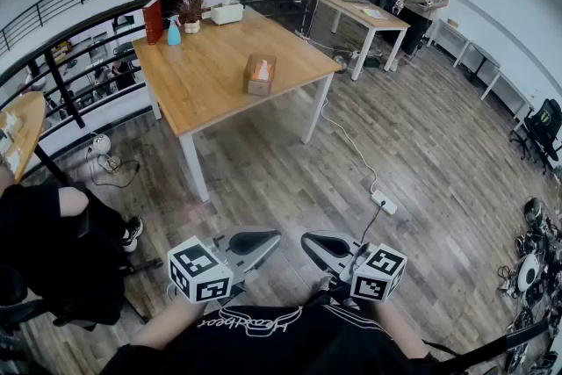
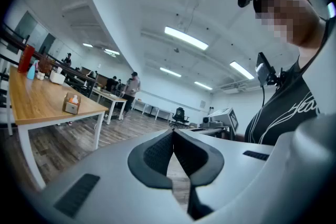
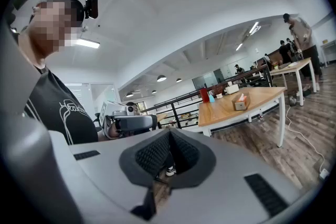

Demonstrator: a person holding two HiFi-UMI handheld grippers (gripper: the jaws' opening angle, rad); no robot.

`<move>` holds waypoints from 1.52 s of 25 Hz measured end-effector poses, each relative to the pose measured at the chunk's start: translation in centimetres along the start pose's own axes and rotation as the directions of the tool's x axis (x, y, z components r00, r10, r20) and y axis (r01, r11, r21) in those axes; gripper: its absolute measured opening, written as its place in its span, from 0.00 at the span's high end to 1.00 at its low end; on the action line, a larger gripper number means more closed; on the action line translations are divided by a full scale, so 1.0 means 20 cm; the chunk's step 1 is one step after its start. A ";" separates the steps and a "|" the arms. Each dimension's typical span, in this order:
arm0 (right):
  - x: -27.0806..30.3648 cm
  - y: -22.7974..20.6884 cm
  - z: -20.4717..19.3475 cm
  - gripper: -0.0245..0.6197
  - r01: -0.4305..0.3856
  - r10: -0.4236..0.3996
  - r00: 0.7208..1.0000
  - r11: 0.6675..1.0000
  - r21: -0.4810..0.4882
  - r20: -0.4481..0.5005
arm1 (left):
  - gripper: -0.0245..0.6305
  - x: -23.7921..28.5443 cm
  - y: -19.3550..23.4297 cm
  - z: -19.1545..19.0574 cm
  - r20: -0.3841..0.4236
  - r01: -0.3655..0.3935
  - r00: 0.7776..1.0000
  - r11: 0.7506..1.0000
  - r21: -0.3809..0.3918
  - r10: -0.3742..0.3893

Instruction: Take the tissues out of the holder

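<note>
In the head view we saw the small wooden tissue holder (image 1: 260, 75), tissues (image 1: 262, 68) poking from its top. It stood on the light wooden surface (image 1: 211, 66) close to the near edge, toward the right corner. The left claw (image 1: 255, 241) and the right claw (image 1: 323, 245) sat low by our body over the plank floor (image 1: 421, 145), well apart from the surface. Only the gripper views showed the jaws themselves: the left claw (image 2: 173, 135) was closed on nothing, and the right claw (image 3: 168, 134) likewise. Bare floor lay open between the claws and the surface, save a white power strip (image 1: 384, 202) with its cable at the right. We could not read the cursive script on our black shirt (image 1: 263, 338).
</note>
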State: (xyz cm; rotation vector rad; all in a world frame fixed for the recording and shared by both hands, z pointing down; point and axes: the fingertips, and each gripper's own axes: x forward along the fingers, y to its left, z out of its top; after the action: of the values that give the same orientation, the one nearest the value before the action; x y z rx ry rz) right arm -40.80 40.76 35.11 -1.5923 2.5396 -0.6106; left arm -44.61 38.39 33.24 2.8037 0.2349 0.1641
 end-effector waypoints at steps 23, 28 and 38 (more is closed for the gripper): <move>0.00 -0.29 0.14 0.93 -0.065 0.060 0.995 0.995 0.070 0.078 | 0.94 0.19 0.18 0.10 0.000 -0.101 0.995 0.994 0.050 0.101; 0.05 -0.58 0.20 0.93 -0.078 0.071 0.995 0.991 0.106 0.075 | 0.94 0.39 0.34 0.14 -0.012 -0.113 0.993 0.992 0.049 0.114; 0.21 -1.31 0.46 0.93 -0.126 0.122 0.992 0.984 0.125 0.040 | 0.94 0.86 0.96 0.31 -0.033 -0.238 0.971 0.971 -0.017 0.238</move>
State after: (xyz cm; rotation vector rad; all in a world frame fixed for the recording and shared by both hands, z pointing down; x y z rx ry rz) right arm -17.99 24.42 36.99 -1.3798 2.4983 -0.7110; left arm -24.05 21.64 35.19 2.8028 -0.0977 0.2639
